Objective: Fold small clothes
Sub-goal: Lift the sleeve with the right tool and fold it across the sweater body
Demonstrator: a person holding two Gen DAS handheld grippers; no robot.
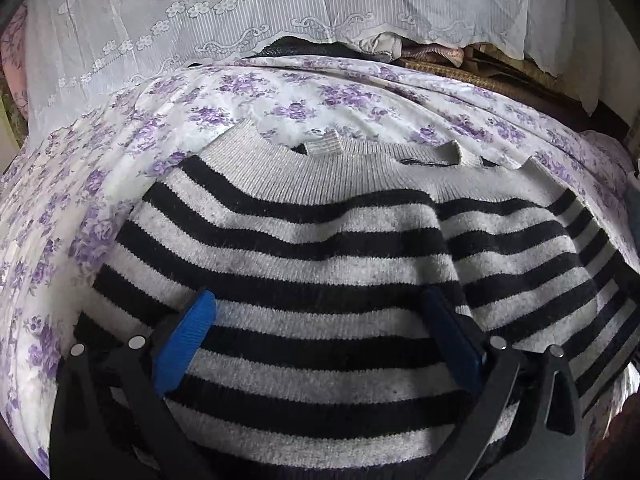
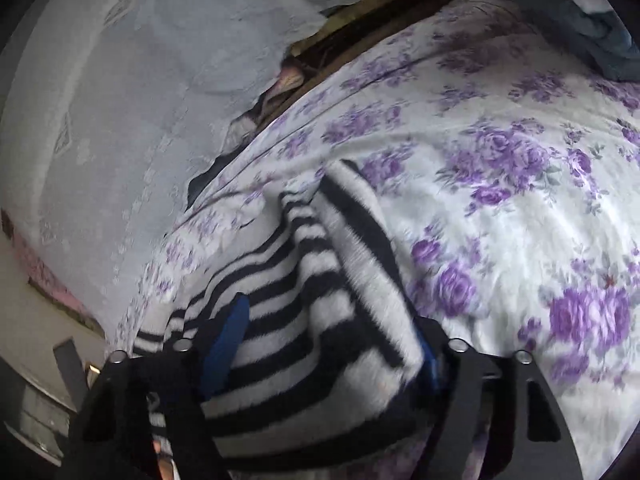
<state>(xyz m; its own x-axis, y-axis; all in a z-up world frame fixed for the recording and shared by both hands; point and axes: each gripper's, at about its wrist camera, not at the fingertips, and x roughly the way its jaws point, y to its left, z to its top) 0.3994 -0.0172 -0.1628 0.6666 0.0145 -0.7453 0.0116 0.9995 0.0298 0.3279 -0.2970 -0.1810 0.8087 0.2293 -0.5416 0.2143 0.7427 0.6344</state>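
The striped sweater (image 1: 304, 248) lies spread on the floral bedsheet (image 1: 280, 108), its plain grey ribbed band toward the far side and one side panel or sleeve already turned in over the body along the sweater's right side. It is a soft, fairly thick knit: light to lift, limp, with no stiffness to hold a crease, and fuzzy enough that rubber pads should not slip on it (though a loose stitch could snag or stretch if pulled hard).

Nearest the sweater's close edge, the left gripper (image 1: 320, 312) hovers above the body with its blue pads spread wide and nothing between them; whether the tips touch the knit cannot be told. At the sweater's right edge, the right gripper (image 2: 332, 332) straddles a raised fold of the striped fabric. Its jaws are partly drawn in with the knit bunched between them, but the picture is blurred and it is not clear that the pads actually press on it.

I judge the best hold to be at an edge or corner, pinching through both layers of the doubled panel, one gripper at each end so the fold carries over evenly instead of sagging in the middle.

Beyond the sweater's far band the bedsheet runs on to a white lace curtain (image 1: 224, 12).
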